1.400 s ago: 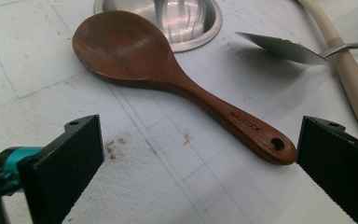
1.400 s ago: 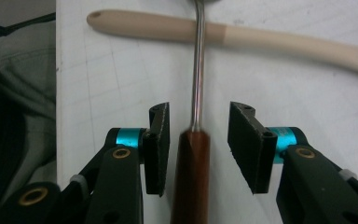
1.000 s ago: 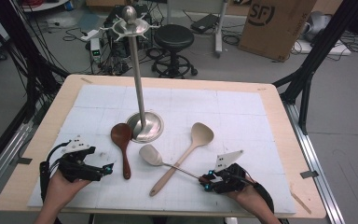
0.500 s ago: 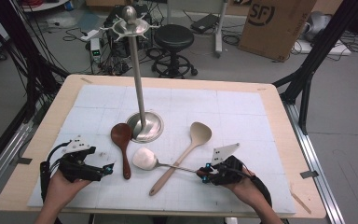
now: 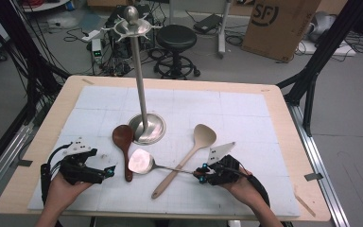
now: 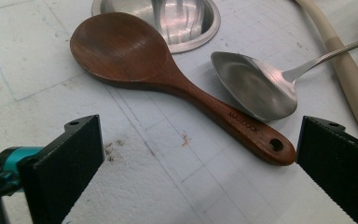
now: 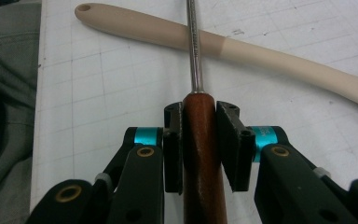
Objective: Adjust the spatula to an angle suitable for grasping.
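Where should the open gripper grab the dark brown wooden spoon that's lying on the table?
Grab the dark wooden spoon by its narrow handle, probably near the end with the hole. The left gripper already faces that end with open jaws. The handle lies flat and slim, so the jaws fit either side; the bowl looks too broad.

My left hand-held gripper (image 5: 108,171) is black, with a grey three-cornered plate on top and a black cable looping off at the lower left of the frame. My right hand-held gripper (image 5: 199,173) matches it: teal collars behind flat black pads, brass-coloured pivot screws in its black linkage arms.
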